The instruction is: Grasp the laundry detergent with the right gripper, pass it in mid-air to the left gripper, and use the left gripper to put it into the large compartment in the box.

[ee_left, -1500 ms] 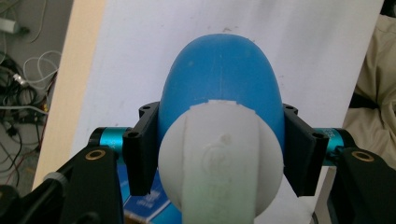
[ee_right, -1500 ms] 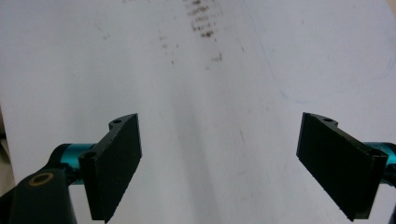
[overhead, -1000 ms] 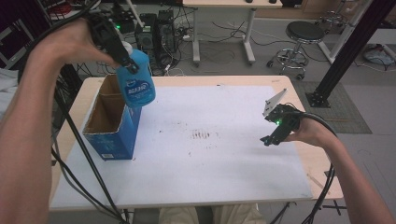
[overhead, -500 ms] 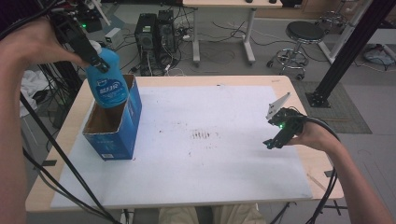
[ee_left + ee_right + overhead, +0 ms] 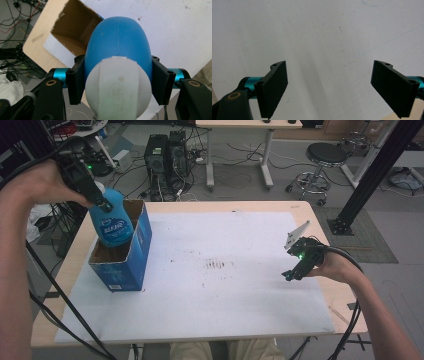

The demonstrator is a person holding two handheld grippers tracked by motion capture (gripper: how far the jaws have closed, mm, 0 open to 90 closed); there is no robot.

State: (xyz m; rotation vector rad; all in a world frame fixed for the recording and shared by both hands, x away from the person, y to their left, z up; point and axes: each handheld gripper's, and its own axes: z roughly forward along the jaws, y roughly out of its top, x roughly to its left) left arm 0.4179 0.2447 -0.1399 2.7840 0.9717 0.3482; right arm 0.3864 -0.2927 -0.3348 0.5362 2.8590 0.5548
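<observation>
A blue bottle with a white cap hangs over the open top of a blue cardboard box at the table's left. My left gripper is shut on the bottle near its cap, with both jaws pressed to the bottle's sides in the left gripper view. The bottle's lower end dips into the box opening. My right gripper hovers low over the white sheet at the table's right. In the right gripper view it stands open, with nothing between its jaws.
A white sheet covers most of the wooden table. Behind the table are computer towers, cables, another desk and a stool. A black post slants at the right.
My left gripper has carried the bottle leftward and then down, so its base now sits lower inside the box opening. The right gripper has hardly moved.
</observation>
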